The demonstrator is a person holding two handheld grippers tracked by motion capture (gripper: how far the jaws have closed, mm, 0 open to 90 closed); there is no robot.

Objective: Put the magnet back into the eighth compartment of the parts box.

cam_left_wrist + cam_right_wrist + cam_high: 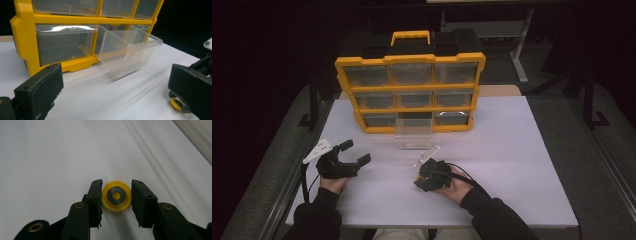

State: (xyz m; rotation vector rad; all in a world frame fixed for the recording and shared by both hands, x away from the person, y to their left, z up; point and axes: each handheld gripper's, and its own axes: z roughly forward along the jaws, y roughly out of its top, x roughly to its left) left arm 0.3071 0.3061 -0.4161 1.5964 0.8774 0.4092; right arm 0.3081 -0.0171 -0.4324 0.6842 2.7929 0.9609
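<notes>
A small yellow wheel with a dark hub lies flat on the white table. My right gripper stands over it, pointing down, both jaws pressed against its sides. In the high view the right gripper is at the front centre of the table. The wheel's rim peeks out under that gripper in the left gripper view. My left gripper hovers at the front left, open and holding nothing. A clear plastic drawer sits out of the yellow organiser, on the table in front of its bottom row.
The organiser has three rows of clear drawers and a yellow carry handle. The bottom middle slot stands vacant. The table's right half and front edge are bare white surface. Dark floor and table legs surround it.
</notes>
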